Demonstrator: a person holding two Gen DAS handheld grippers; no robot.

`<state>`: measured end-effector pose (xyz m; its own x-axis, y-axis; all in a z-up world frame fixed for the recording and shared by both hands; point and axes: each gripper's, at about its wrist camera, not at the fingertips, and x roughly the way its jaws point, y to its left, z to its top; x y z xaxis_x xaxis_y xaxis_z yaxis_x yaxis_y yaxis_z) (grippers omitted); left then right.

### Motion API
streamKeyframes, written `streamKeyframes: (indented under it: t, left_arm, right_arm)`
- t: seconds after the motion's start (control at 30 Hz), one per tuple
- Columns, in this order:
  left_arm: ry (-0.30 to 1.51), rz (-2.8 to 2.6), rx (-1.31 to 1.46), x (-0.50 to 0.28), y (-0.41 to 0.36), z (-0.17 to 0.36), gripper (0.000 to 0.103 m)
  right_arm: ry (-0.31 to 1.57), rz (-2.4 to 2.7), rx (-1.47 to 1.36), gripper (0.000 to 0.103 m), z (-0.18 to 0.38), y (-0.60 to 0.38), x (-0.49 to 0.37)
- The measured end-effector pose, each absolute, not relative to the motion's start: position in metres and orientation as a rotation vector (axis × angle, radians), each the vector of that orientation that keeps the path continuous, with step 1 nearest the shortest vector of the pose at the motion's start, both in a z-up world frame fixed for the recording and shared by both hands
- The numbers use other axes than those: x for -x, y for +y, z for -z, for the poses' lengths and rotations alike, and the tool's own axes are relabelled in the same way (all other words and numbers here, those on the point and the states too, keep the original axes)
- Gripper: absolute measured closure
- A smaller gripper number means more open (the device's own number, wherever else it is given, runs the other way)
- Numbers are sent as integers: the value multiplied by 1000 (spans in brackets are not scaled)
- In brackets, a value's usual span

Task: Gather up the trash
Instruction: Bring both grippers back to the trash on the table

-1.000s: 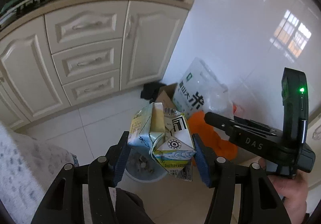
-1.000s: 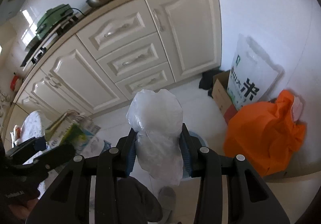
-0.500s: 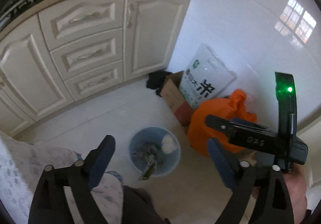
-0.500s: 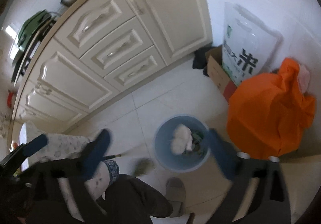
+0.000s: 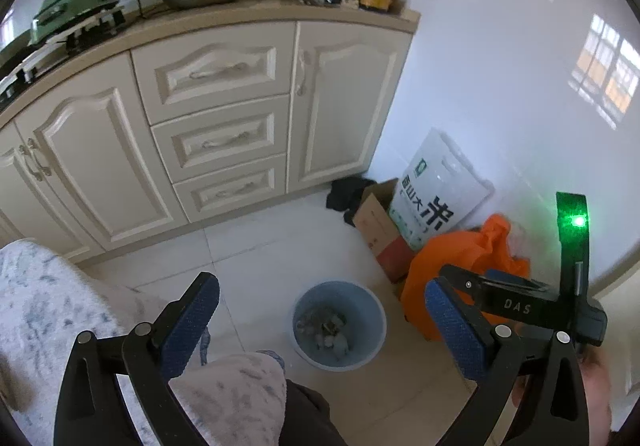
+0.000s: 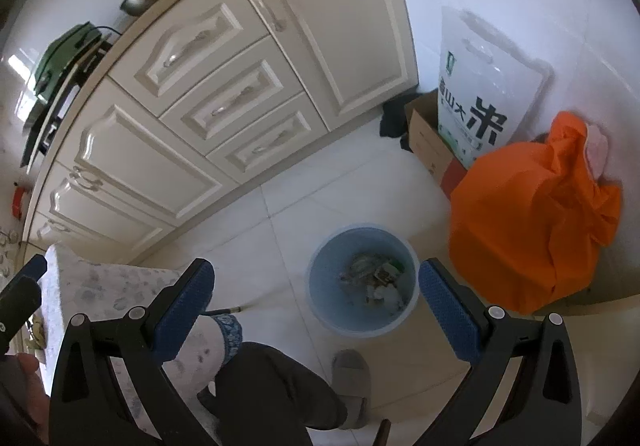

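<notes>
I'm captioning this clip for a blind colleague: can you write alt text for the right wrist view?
Open black tongs with blue pads hang empty above a round light-blue plastic trash bin holding scraps on a white tiled kitchen floor. An orange plastic bag sits to its right by the wall, cream cabinets stand behind, and a person's dark trouser leg and grey slipper show below.

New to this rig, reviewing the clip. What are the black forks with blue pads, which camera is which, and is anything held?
No robot here: a person holds a two-finger claw in each hand, and a fisheye camera on each looks along its fingers. One picture is from the left claw, the other from the right claw. The blue parts are the finger pads.

Both views look down at a kitchen floor: a blue bin with trash inside, an orange bag, a cardboard box and a white printed bag by the wall.

The left claw's jaws are opening, the right claw's are wide open; nothing is between either pair.
</notes>
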<state>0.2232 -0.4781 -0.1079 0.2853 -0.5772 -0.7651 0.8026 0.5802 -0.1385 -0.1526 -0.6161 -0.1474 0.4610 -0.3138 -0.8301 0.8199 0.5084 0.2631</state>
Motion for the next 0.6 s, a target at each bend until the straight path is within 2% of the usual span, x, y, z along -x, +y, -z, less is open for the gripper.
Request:
streamKeyframes:
  t: [0.6]
  left_arm:
    - [701,792,-154,-200,-305,32,1]
  right_arm:
    - [728,615,-513,0,56,-533,81]
